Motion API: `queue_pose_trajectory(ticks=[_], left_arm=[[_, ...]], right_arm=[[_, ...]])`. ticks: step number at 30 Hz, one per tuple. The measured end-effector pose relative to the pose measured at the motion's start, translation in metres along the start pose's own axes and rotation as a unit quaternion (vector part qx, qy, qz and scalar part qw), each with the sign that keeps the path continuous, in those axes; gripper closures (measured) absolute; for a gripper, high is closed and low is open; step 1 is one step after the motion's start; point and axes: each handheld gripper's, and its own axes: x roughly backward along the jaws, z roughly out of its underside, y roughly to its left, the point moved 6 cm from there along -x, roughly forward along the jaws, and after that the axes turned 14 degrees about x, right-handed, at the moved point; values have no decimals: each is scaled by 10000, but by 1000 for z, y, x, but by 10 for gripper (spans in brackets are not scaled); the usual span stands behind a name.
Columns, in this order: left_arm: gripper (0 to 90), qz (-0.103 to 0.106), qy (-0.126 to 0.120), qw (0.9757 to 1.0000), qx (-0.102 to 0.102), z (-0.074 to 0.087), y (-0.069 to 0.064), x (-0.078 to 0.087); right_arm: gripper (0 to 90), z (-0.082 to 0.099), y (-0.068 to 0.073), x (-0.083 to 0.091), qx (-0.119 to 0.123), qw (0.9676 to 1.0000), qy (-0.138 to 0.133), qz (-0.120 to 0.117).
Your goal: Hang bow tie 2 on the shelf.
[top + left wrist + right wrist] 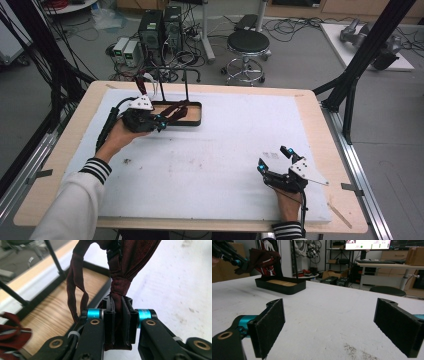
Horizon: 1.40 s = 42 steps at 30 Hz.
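Note:
A dark red fabric piece with looped straps is pinched between the jaws of my left gripper, which is shut on it. In the high view the left gripper holds the fabric just above a black tray with a wooden floor, at the far left of the white mat. The tray lies under and behind the hanging loop. My right gripper rests near the front right of the mat, open, nothing between its pads. From there I see the tray and the lifted fabric.
Thin black posts rise from the tray's back edge, one with a red item hanging on it. More red fabric lies in the tray. A black frame strut stands at the table's right. A stool is beyond.

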Motion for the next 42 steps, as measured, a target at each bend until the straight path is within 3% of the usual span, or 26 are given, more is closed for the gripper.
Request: queue_pose_trajectory(ticks=[10, 17, 33, 42], left_arm=[[817, -92, -487, 9987, 73, -9, 4, 12], [817, -131, -836, 9964, 95, -15, 6, 22], [818, -175, -1185, 9928, 51, -21, 5, 42], [818, -354, -1456, 9887, -6, -26, 7, 51]], right_arm=[[92, 0, 0, 0, 6, 10000, 2, 5], [92, 0, 1, 0, -11, 10000, 19, 2], [92, 0, 1, 0, 18, 10000, 17, -1], [92, 0, 1, 0, 15, 10000, 14, -5]])
